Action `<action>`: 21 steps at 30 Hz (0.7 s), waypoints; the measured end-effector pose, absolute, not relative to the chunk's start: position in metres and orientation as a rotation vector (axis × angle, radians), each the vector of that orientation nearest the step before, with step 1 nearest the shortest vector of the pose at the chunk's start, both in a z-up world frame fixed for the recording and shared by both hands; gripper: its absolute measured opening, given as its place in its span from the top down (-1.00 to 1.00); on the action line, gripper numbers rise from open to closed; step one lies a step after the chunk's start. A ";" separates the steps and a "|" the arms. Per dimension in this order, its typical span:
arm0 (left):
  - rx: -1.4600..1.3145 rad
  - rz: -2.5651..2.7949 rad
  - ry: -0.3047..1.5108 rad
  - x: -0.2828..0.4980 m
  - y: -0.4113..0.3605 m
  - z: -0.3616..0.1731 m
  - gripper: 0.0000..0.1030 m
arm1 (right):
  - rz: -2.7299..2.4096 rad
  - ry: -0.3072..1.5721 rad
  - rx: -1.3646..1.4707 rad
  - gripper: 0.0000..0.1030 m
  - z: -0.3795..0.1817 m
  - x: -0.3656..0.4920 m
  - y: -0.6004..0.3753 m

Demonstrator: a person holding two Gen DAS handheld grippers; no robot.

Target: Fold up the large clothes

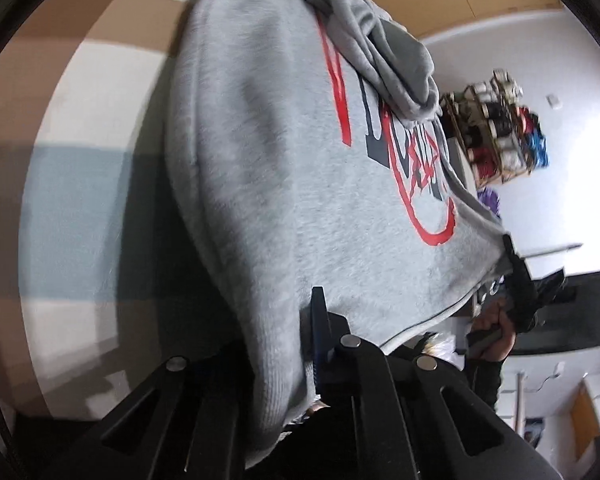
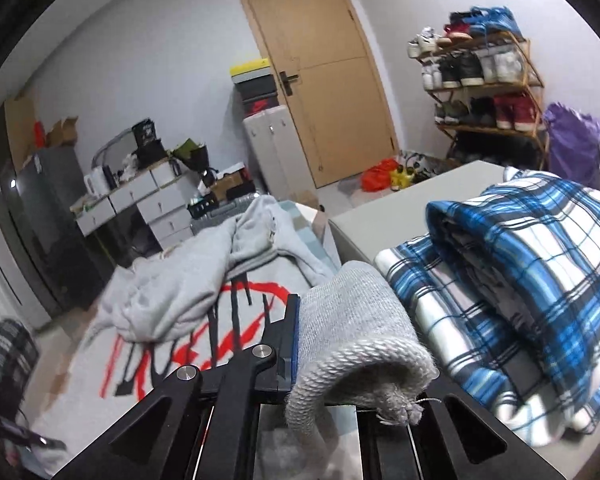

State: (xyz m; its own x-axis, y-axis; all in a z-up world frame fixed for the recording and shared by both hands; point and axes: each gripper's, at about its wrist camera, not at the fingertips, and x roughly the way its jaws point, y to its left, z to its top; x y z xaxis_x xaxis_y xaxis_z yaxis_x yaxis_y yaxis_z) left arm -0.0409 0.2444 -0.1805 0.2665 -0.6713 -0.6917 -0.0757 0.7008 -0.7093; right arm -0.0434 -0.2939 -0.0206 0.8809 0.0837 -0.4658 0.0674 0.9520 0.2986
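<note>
On the wooden shoe rack (image 2: 484, 84), rows of sneakers (image 2: 464, 68), every shelf full.

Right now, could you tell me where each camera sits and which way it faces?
Left wrist: on the left gripper, angled down along a grey hoodie it pinches at the hem; the right gripper and its hand show beyond.
Right wrist: on the right gripper, facing the door; it clamps the hoodie's ribbed hem, beside a plaid blanket.
Shared: the hoodie and the shoe rack.
</note>
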 end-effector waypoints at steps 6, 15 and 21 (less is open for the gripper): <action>-0.722 -0.449 1.250 -0.062 0.237 -0.176 1.00 | -0.039 0.483 0.328 0.91 -0.022 -0.077 -0.312; -0.756 -0.474 1.194 -0.082 0.230 -0.163 1.00 | -0.022 0.475 0.274 0.93 -0.022 -0.112 -0.302; -0.819 -0.394 1.194 -0.065 0.233 -0.173 1.00 | -0.021 0.523 0.310 0.93 -0.026 -0.097 -0.307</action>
